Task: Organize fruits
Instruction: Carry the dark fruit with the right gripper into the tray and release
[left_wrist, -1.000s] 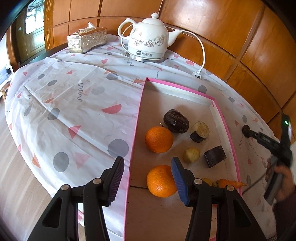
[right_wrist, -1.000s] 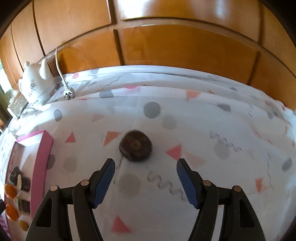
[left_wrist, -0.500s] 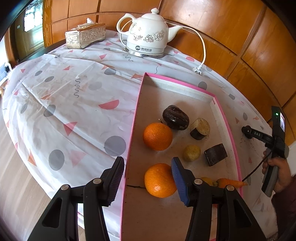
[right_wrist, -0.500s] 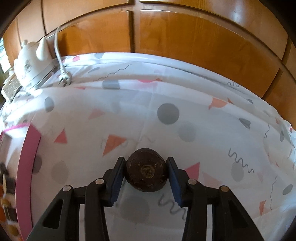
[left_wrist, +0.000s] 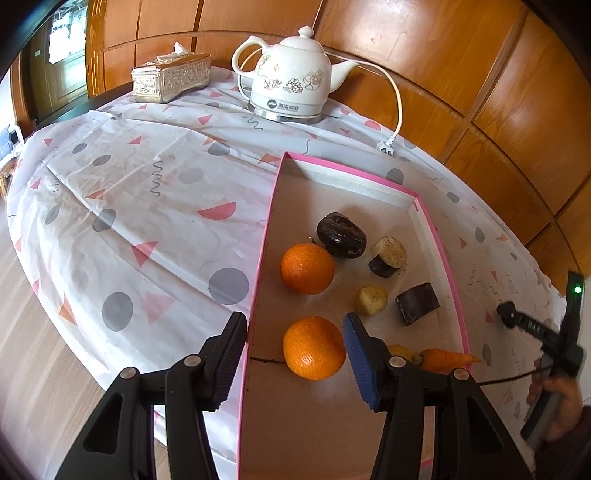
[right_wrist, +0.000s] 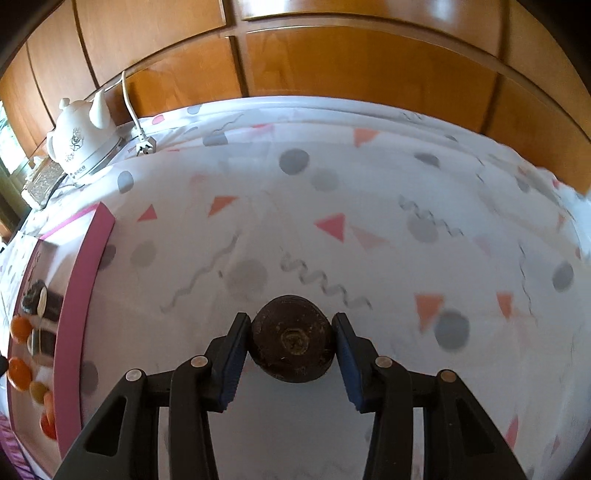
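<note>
Mangosteen-like dark round fruit sits squarely btwn the right gripper pads, both blue pads pressed on its sides, so it's clamped; fruit is above the patterned tablecloth, well right of the pink-rimmed tray. Can't tell if it touches the cloth.

Left gripper hangs over the tray's near left corner, jaws apart & gripping nothing: left finger outside the pink wall, right finger inside. Near orange lies btwn the fingers, just beside the right pad, not squeezed. Further in: 2nd orange, dark fruit, carrot. White kettle & tissue box at far table edge.
</note>
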